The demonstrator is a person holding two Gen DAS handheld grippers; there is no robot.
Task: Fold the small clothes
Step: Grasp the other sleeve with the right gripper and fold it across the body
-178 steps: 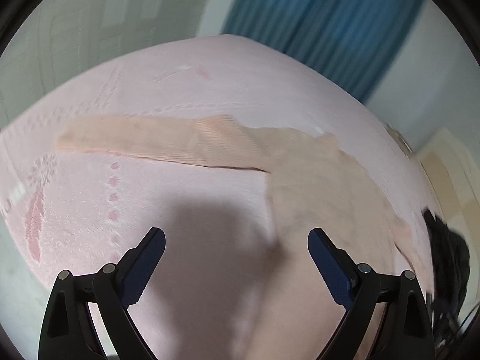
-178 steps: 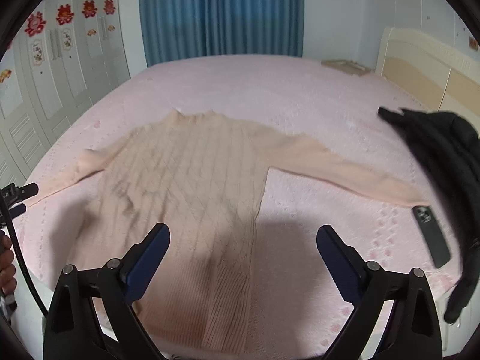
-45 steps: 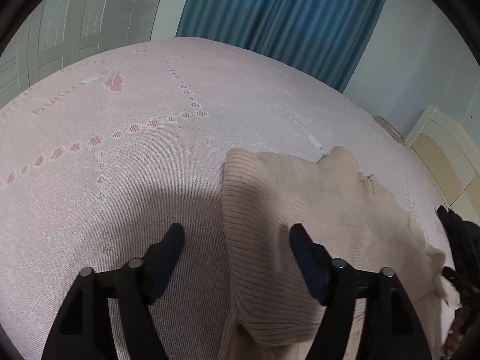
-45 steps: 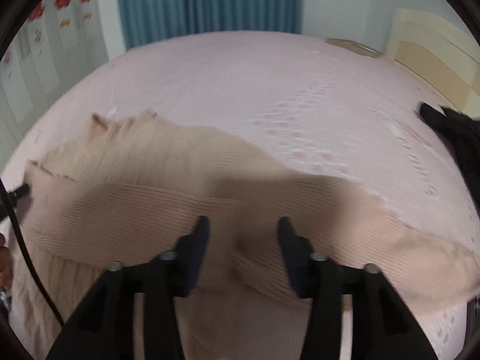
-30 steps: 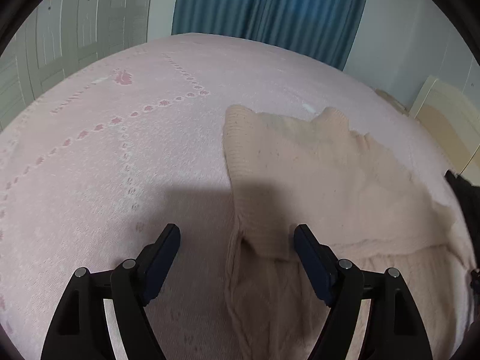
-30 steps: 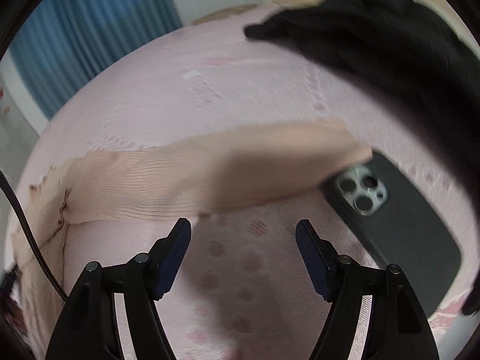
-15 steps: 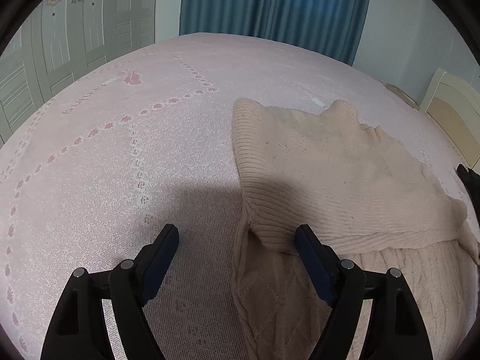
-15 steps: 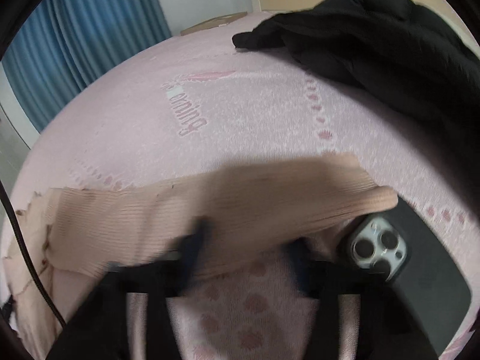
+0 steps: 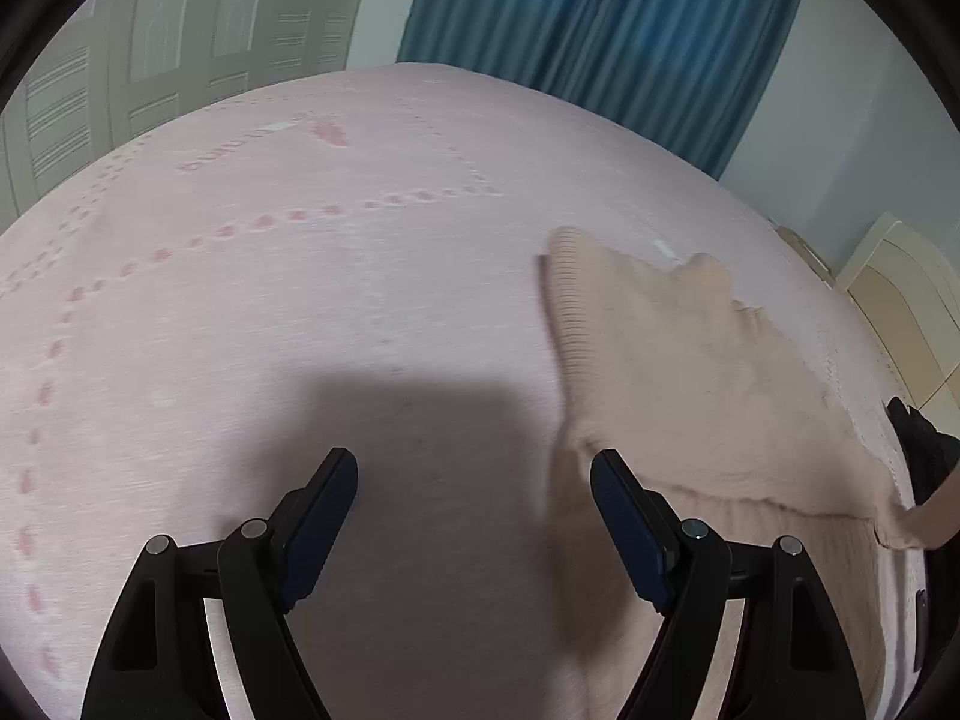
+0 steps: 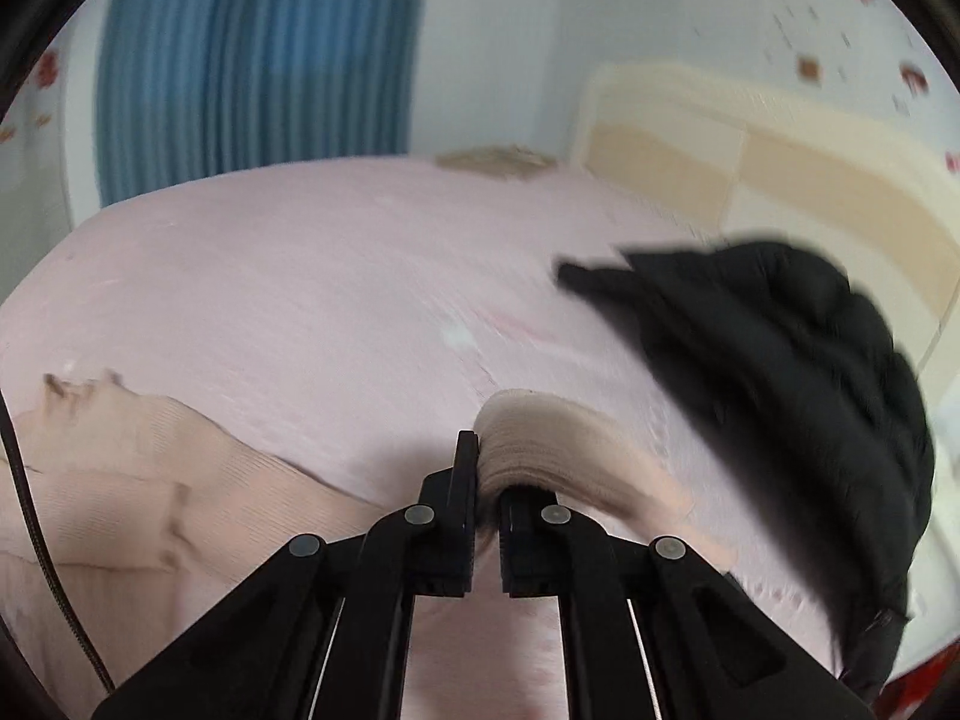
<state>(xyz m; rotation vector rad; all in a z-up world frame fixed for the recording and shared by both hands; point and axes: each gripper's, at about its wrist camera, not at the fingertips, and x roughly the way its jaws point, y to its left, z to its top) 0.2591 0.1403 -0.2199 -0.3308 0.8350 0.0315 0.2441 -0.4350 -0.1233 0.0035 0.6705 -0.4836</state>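
A peach knit sweater (image 9: 690,372) lies on the pink bed, its left sleeve folded across the body. My left gripper (image 9: 474,516) is open and empty, hovering over bare bedspread just left of the sweater's edge. In the right wrist view my right gripper (image 10: 489,468) is shut on the cuff end of the sweater's right sleeve (image 10: 552,450), lifted off the bed and draped over the fingers. The sweater body (image 10: 120,480) lies at lower left of that view.
A black jacket (image 10: 780,396) lies on the bed to the right, close to the held sleeve. The headboard (image 10: 750,168) stands behind it. Blue curtains (image 9: 588,36) and wardrobe doors (image 9: 180,60) are beyond the pink bedspread (image 9: 270,300).
My right gripper has closed on the right sleeve's cuff and lifted it off the phone and bed. My left gripper has shifted left, off the sweater, still open.
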